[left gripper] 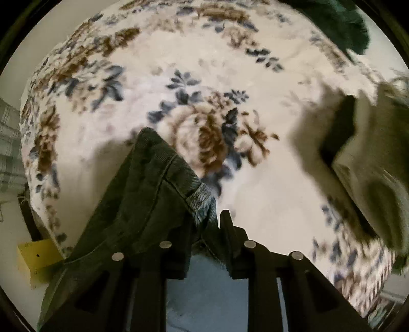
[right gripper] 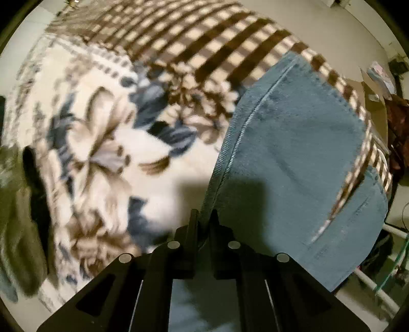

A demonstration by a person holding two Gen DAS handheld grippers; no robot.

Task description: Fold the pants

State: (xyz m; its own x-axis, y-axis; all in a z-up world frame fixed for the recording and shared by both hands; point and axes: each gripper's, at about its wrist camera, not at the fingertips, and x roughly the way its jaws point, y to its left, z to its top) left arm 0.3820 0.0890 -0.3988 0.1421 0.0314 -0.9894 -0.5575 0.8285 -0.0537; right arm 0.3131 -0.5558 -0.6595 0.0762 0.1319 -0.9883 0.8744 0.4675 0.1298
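The pants are blue denim jeans. In the left wrist view a hem corner of the jeans (left gripper: 153, 184) hangs over my left gripper (left gripper: 207, 217), which is shut on the fabric and holds it above the floral blanket (left gripper: 179, 63). In the right wrist view my right gripper (right gripper: 203, 217) is shut on the seamed edge of the jeans (right gripper: 294, 153), which spread out to the right over the bed. The other gripper with its olive sleeve (left gripper: 368, 158) shows blurred at the right of the left wrist view.
A cream blanket with brown and blue flowers covers the bed. A brown checked cover (right gripper: 204, 43) lies at its far end. A dark green cloth (left gripper: 340, 23) lies at the top right. A yellow box (left gripper: 35, 258) and a white rail (right gripper: 378, 288) stand beside the bed.
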